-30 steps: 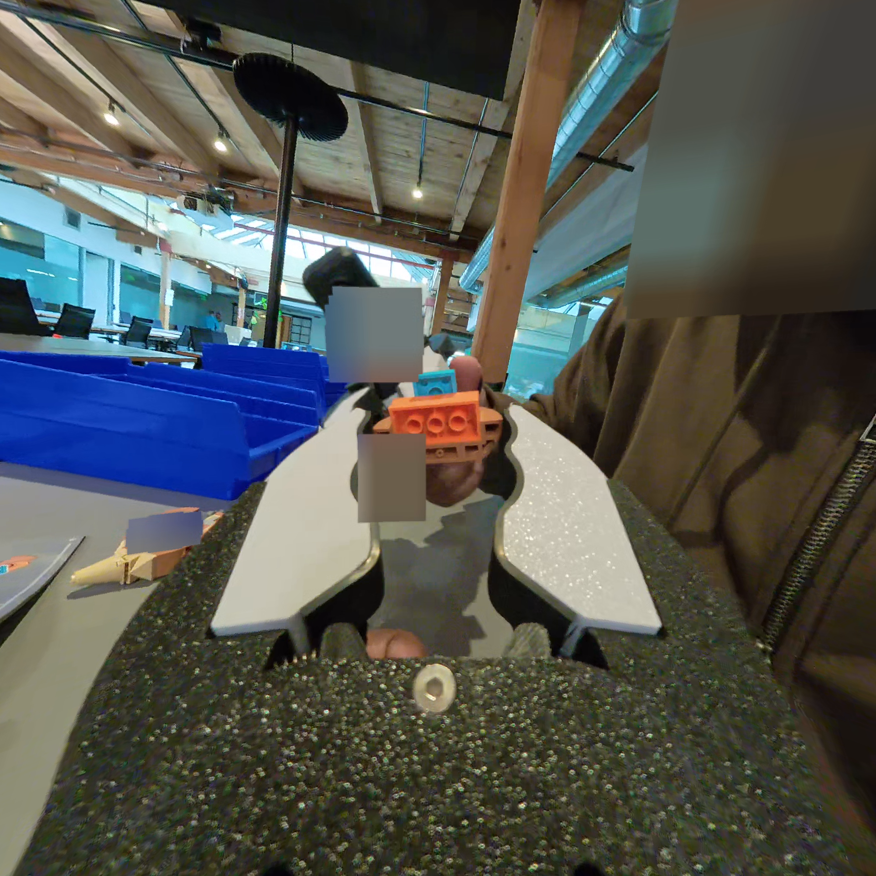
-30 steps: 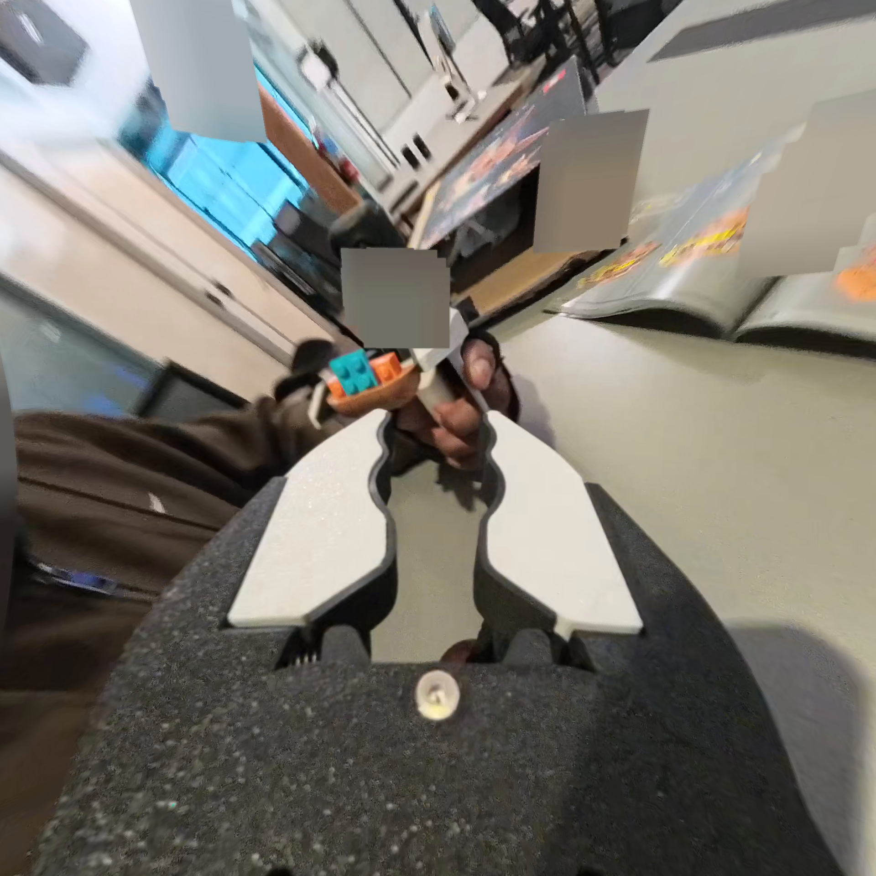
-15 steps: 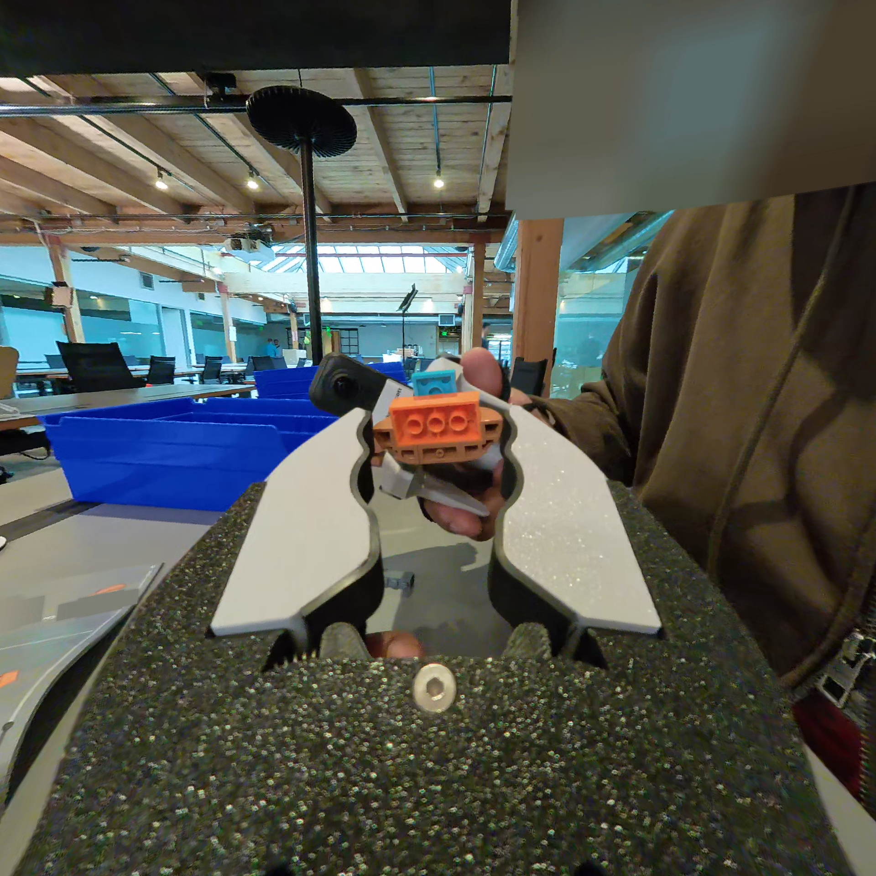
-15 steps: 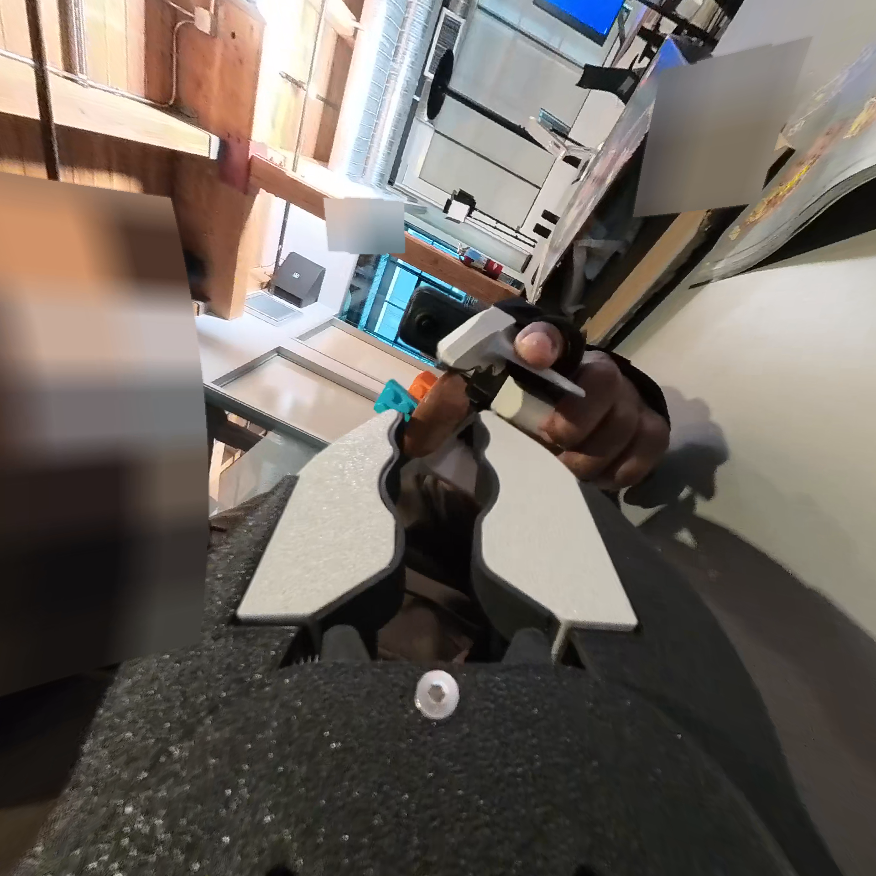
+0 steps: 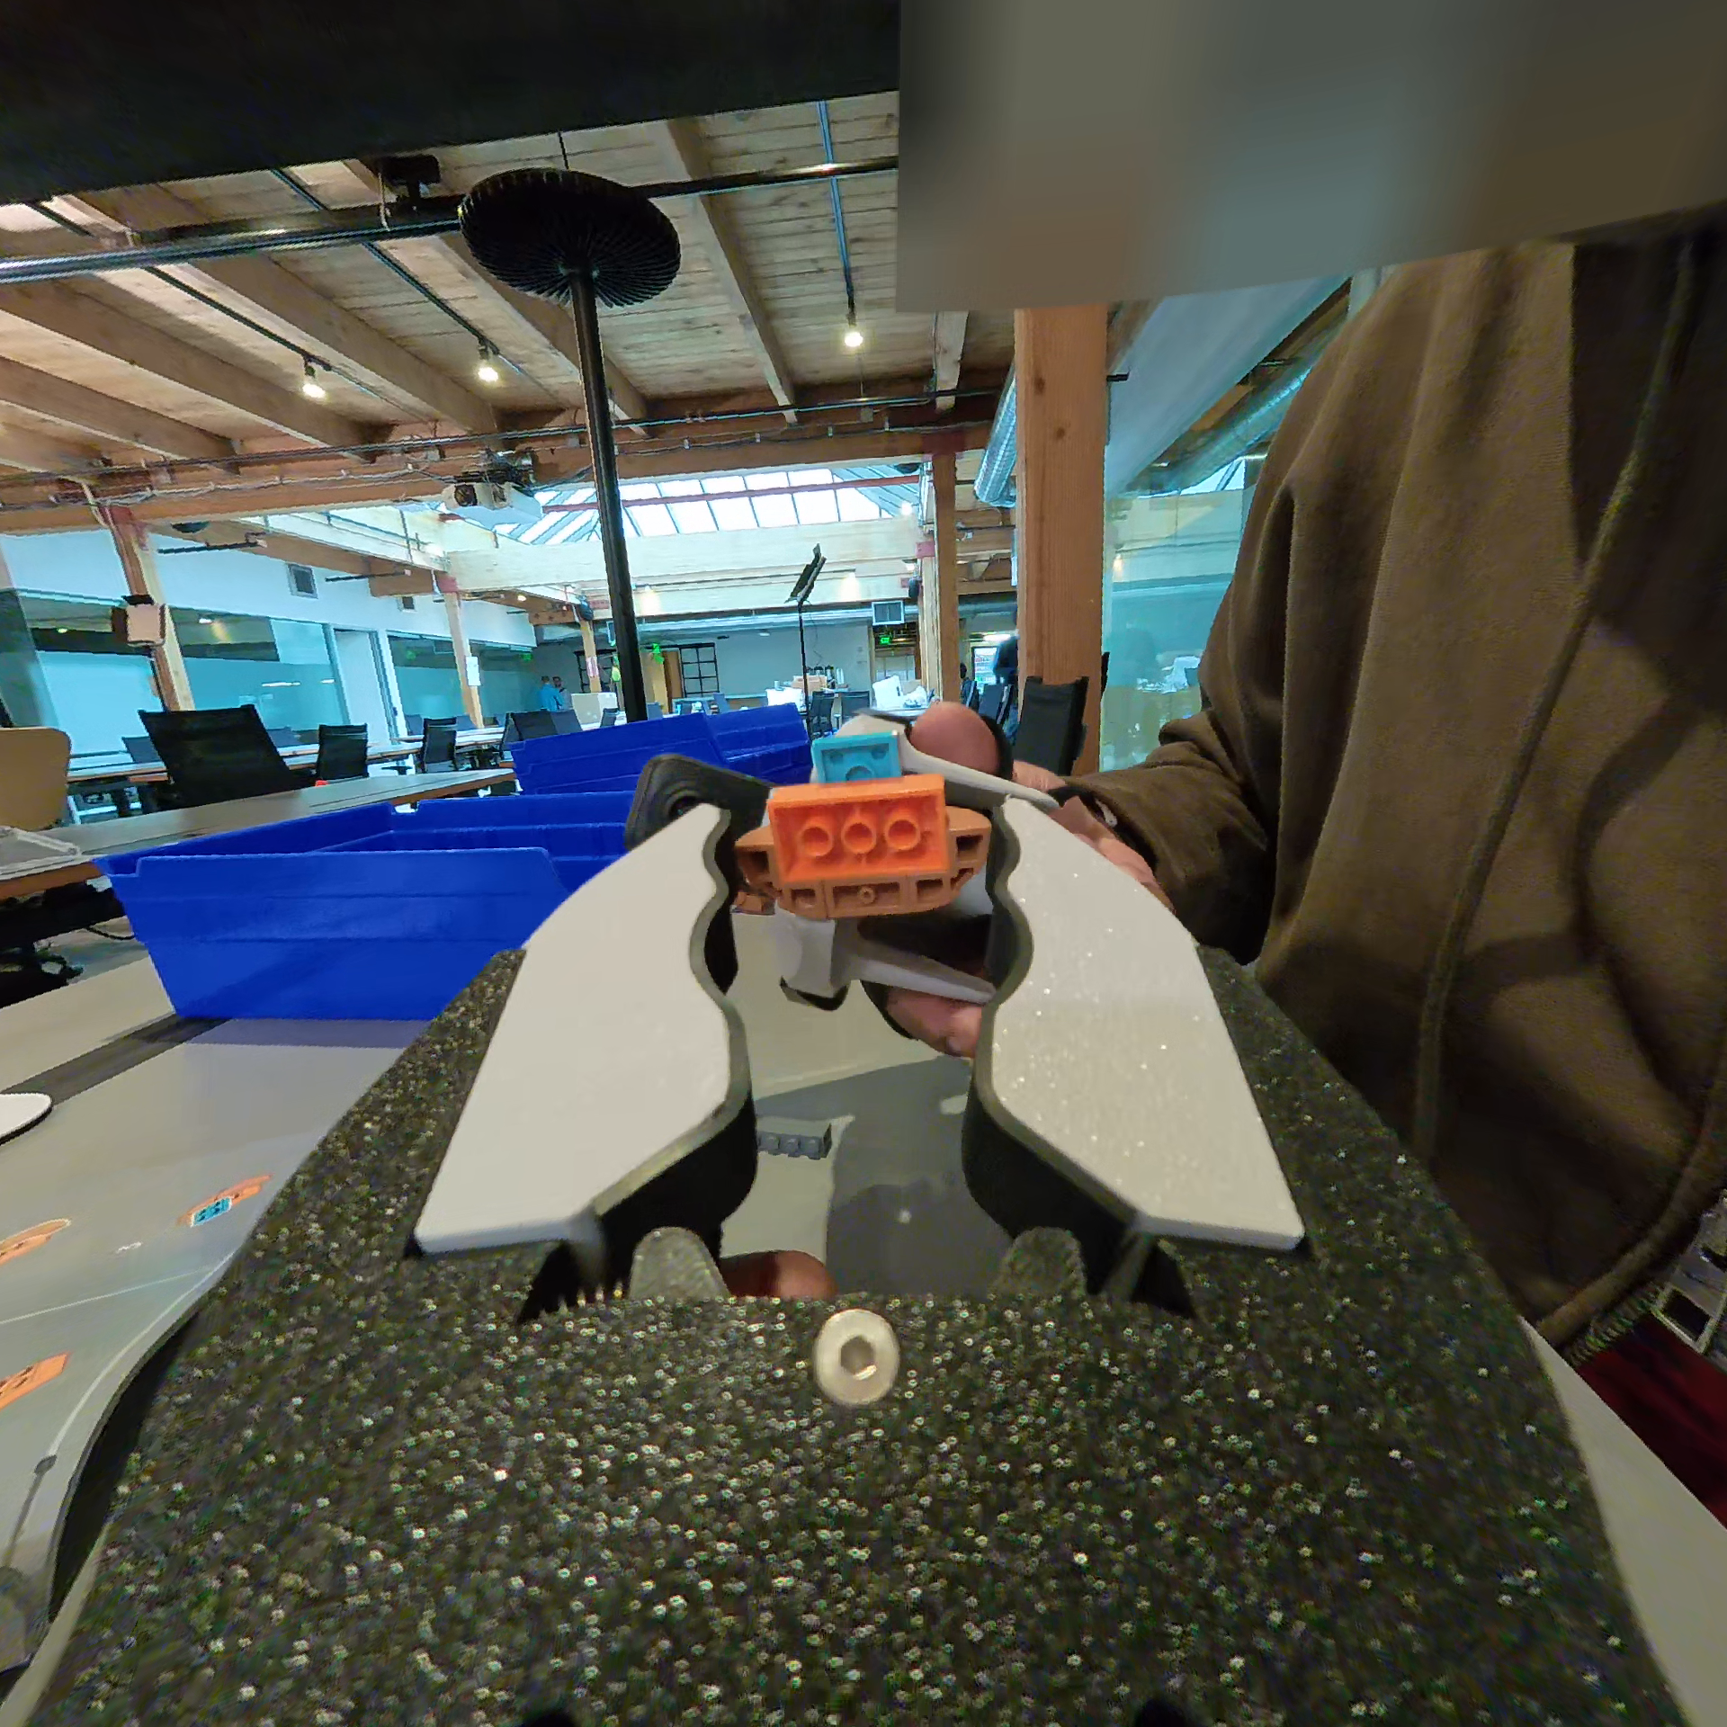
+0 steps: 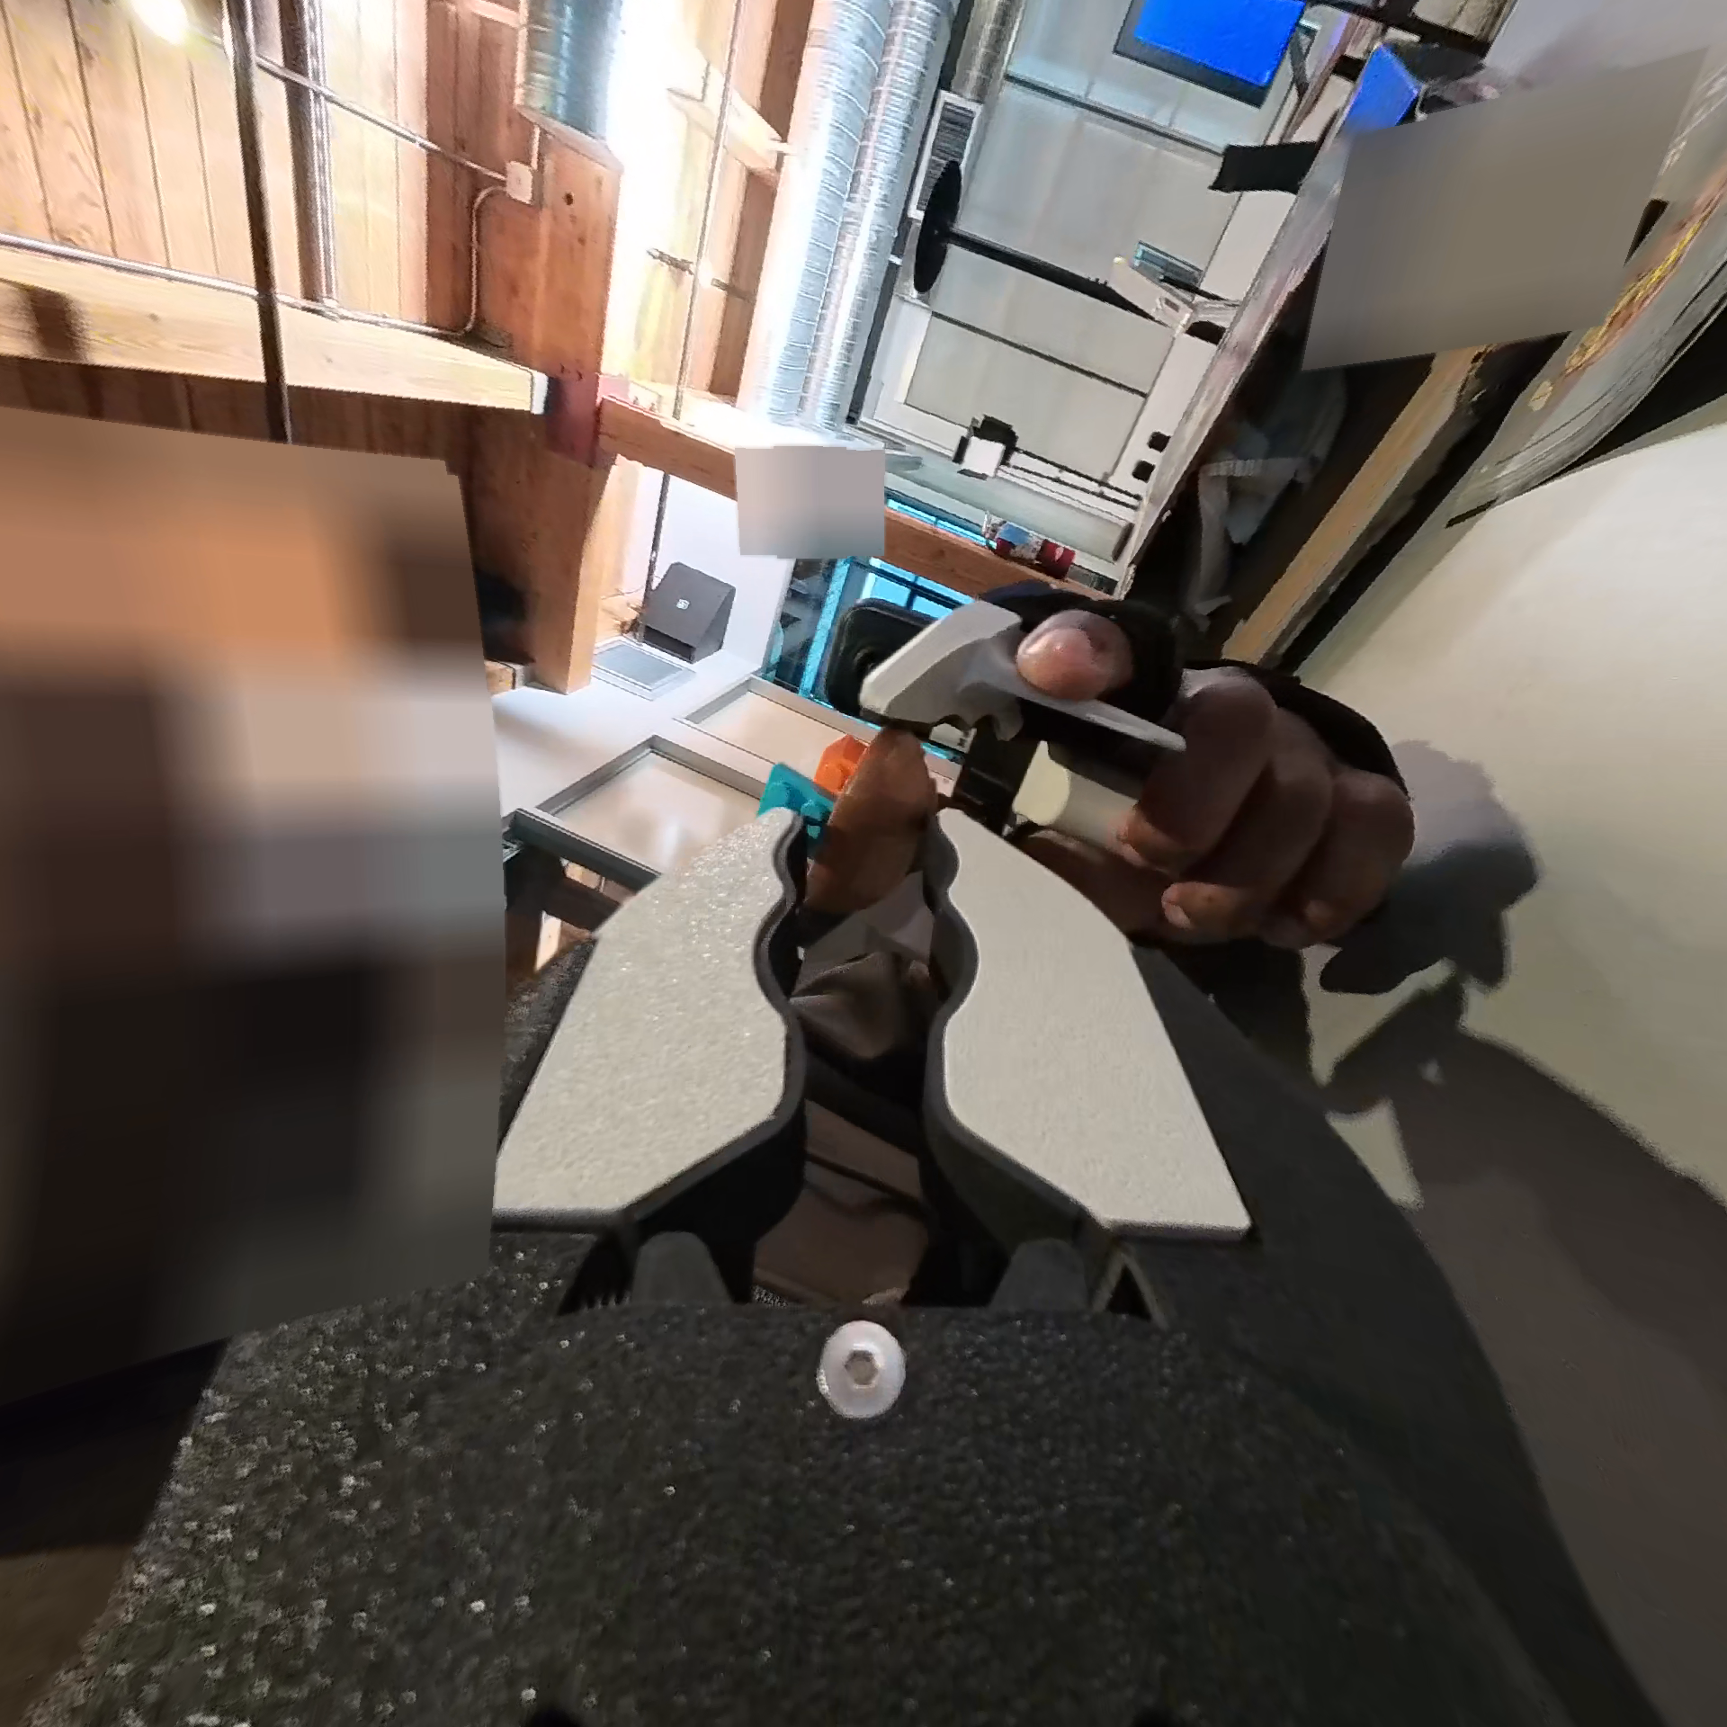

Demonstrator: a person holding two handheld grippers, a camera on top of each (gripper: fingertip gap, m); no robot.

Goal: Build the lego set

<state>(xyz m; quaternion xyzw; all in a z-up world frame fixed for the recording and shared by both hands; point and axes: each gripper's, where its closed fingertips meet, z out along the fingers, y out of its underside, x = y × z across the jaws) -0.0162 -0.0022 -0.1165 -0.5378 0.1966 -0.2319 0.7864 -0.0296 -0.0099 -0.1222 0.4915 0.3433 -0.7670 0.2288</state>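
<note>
My left gripper (image 5: 860, 855) is shut on a small lego build: an orange brick (image 5: 855, 839) with three studs on a brown base, with a teal piece (image 5: 852, 759) on top. It is held up off the table. The other gripper, with its black camera and a hand (image 5: 944, 738) on it, sits just behind the build. In the right wrist view my right gripper (image 6: 862, 832) has its jaws a narrow gap apart, and a person's finger (image 6: 874, 804) shows between the tips. The teal piece (image 6: 792, 792) and a bit of orange (image 6: 839, 762) peek out by the left tip.
Blue bins (image 5: 374, 897) stand on the grey table (image 5: 215, 1103) to the left. A small grey piece (image 5: 794, 1142) lies on the table under the jaws. Printed pages (image 5: 84, 1308) lie at the left. A brown jacket (image 5: 1495, 748) fills the right. Only a small space, under 4 cm, lies between the two pairs of fingers.
The right gripper swung up from the table side and came close to the build, its jaws a little narrower. The left gripper kept hold of the build and levelled out.
</note>
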